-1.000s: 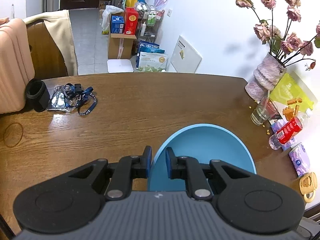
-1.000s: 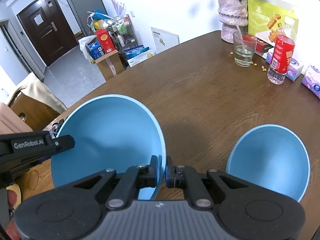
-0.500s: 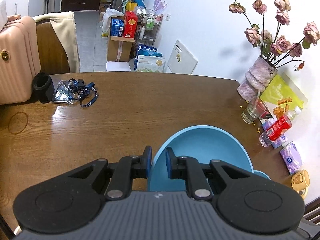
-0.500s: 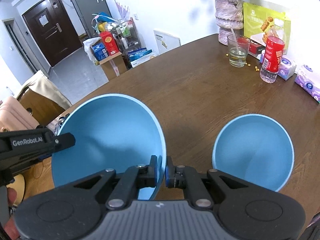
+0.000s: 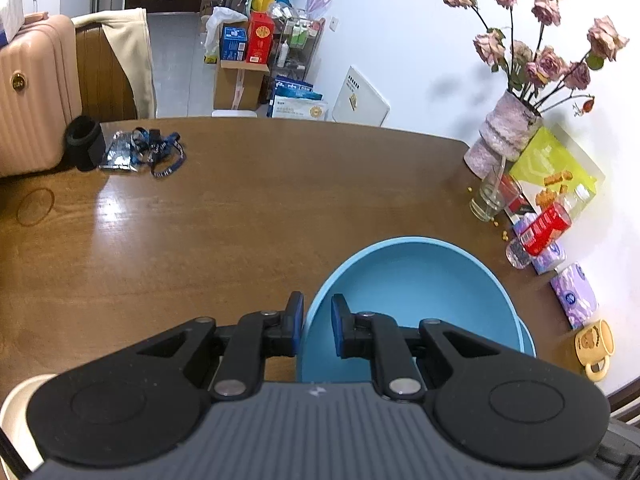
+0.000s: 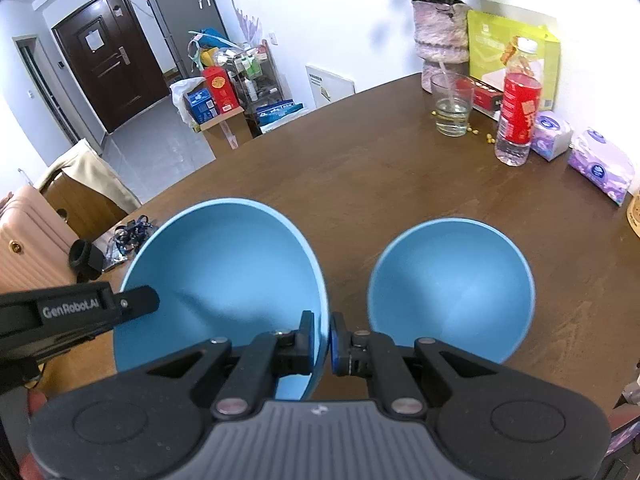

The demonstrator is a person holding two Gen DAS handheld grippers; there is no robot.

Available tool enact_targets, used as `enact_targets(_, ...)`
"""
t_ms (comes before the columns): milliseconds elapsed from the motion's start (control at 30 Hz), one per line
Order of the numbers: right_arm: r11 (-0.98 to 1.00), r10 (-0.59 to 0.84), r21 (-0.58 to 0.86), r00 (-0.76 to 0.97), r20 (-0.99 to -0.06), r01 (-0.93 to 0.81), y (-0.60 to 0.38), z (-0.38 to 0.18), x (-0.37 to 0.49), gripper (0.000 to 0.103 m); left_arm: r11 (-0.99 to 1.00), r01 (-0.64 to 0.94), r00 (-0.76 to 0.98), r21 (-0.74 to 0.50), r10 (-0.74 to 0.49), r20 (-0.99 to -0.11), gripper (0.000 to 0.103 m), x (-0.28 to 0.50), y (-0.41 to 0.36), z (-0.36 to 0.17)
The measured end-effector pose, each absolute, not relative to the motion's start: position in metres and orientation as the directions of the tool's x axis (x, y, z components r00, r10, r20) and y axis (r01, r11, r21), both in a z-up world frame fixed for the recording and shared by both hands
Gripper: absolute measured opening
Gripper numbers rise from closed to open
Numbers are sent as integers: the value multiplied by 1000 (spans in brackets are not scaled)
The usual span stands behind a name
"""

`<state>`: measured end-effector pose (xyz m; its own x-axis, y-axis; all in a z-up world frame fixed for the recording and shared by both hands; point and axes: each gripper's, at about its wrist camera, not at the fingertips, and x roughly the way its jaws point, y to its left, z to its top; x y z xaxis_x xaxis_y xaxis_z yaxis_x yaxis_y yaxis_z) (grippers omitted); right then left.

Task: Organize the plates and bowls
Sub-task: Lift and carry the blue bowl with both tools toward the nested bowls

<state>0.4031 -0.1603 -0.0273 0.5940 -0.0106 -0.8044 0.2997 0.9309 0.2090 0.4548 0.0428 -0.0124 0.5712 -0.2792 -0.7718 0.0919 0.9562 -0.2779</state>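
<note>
We find the left claw (image 5: 317,330) and the right claw (image 6: 321,336) each clamped on opposite rims of the large blue bowl (image 6: 224,276); a smaller blue bowl (image 6: 452,288) sits on the desk (image 6: 380,176) just right of the right claw.

Both wrist cameras look steeply down along their tools, sharing the table (image 5: 240,220) and vase (image 6: 440,36).

We are in a home: a wooden dining table (image 5: 240,216), a vase of dried roses (image 5: 508,136), a suitcase (image 5: 36,92), an entrance door (image 6: 108,56).
</note>
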Motion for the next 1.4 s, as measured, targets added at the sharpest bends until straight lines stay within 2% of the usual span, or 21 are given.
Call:
enact_targets(633,924,-20,215,602,-798,316,-204,-27,370,7,958,120,565,-262,-283,-775,15,426,-5,-13)
enact_targets(1400,906,-44,222,602,-797,361,-250,-32,367,7,956,161,547,-247,-294,-783,15,430,-57,-18)
